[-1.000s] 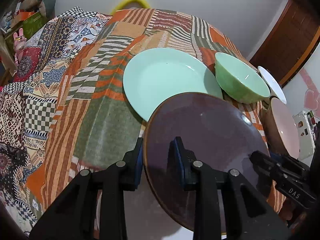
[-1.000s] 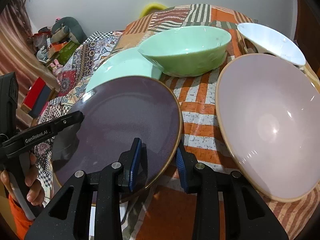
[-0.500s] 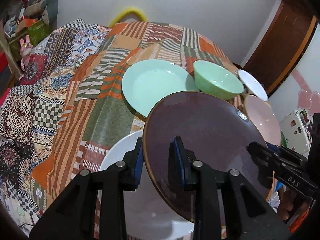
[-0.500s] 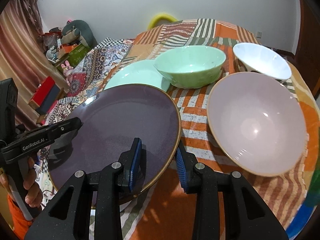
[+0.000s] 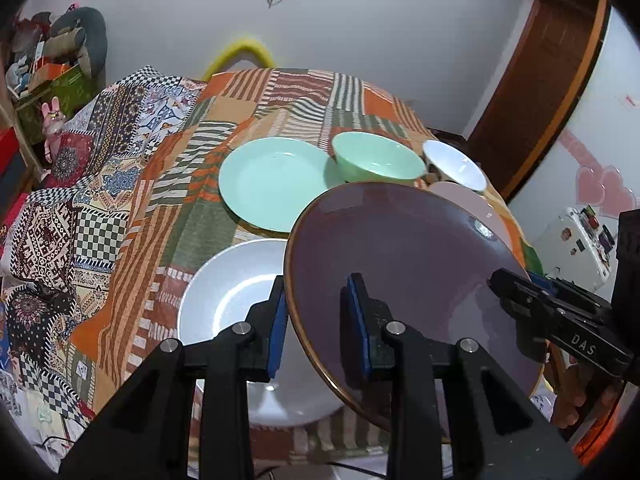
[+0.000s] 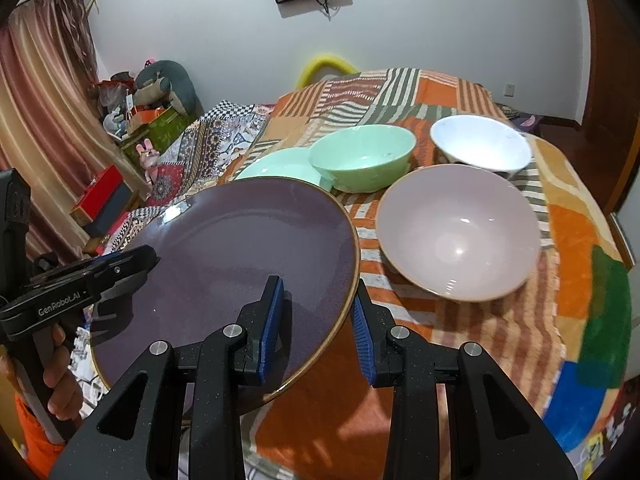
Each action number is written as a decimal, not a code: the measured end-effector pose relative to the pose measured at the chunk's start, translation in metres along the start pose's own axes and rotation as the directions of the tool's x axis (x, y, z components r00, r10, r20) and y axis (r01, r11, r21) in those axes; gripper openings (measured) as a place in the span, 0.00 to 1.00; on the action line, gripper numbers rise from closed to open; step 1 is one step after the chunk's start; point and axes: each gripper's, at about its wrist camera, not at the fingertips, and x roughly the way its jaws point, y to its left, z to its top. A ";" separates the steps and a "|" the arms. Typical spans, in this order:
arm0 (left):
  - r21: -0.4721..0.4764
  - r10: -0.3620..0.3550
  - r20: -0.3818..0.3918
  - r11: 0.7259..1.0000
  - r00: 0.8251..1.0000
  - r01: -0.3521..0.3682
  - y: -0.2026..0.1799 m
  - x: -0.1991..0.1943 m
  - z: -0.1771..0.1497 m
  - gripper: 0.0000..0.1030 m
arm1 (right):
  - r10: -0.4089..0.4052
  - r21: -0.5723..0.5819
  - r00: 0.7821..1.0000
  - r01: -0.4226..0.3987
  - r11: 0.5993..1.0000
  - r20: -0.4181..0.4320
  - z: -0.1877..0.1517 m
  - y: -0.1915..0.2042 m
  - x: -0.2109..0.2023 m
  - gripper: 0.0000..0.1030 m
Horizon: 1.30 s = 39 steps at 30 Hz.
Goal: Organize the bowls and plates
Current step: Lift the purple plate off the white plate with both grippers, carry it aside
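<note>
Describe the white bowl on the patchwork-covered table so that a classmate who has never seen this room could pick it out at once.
Find the table under the orange striped patchwork cloth. At its far end two bowls sit side by side, and the white bowl is the right-hand one, just behind the large pink bowl. It is the only white bowl; its neighbour is the green bowl.

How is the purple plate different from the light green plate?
The purple plate is dark with a brownish rim; the light green plate is pale all over. The purple plate is tilted and held up by the left gripper and right gripper; the green plate lies flat on the patchwork cloth. Both are round and empty.
</note>
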 end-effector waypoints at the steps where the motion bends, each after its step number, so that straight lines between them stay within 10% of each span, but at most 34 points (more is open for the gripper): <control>1: 0.004 -0.002 -0.001 1.000 1.000 0.002 -0.003 -0.002 -0.002 0.28 | -0.001 0.001 1.000 0.001 1.000 0.003 -0.002 -0.001 -0.003 0.29; 39: 0.085 -0.013 -0.294 0.996 0.956 0.039 -0.080 0.080 -0.048 0.29 | -0.027 0.141 0.992 0.044 0.989 -0.120 -0.079 -0.082 -0.006 0.29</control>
